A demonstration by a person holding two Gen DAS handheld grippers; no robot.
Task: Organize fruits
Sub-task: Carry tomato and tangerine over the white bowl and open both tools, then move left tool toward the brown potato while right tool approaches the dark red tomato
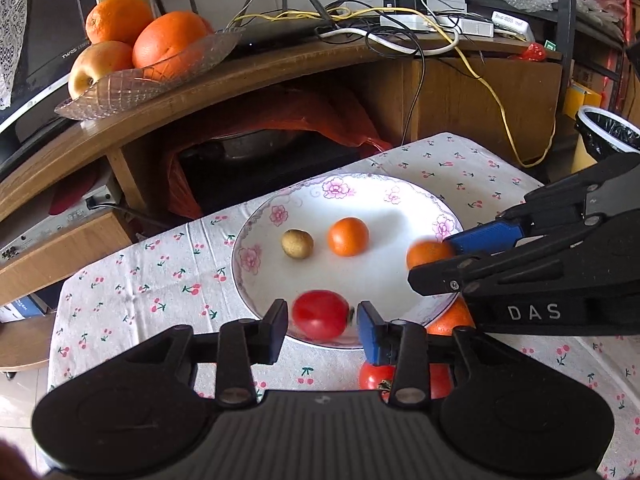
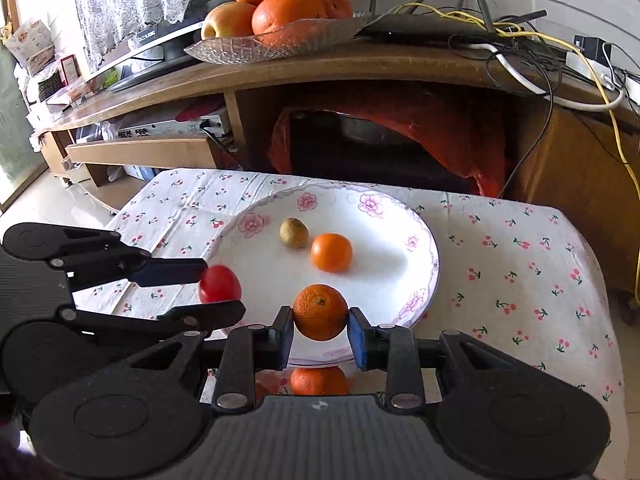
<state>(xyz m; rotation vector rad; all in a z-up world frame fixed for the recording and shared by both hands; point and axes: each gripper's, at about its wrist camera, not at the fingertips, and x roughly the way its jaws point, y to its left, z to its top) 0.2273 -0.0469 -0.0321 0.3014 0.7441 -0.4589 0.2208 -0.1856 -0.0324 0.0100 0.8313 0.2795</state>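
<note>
Right gripper (image 2: 320,330) jaws clamped on a mandarin (image 2: 320,312) above the plate (image 2: 424,280) rim at 6 o'clock; left gripper (image 1: 322,326) jaws flank the tomato (image 1: 321,314), contact indeterminate; risk: either round fruit slips, rolling onto the bench.

plate (image 2: 424,264) glossy ceramic | tablecloth (image 2: 520,264) matt cloth | shelf (image 2: 360,68) wood | tomato (image 1: 320,314) smooth, shiny
</note>
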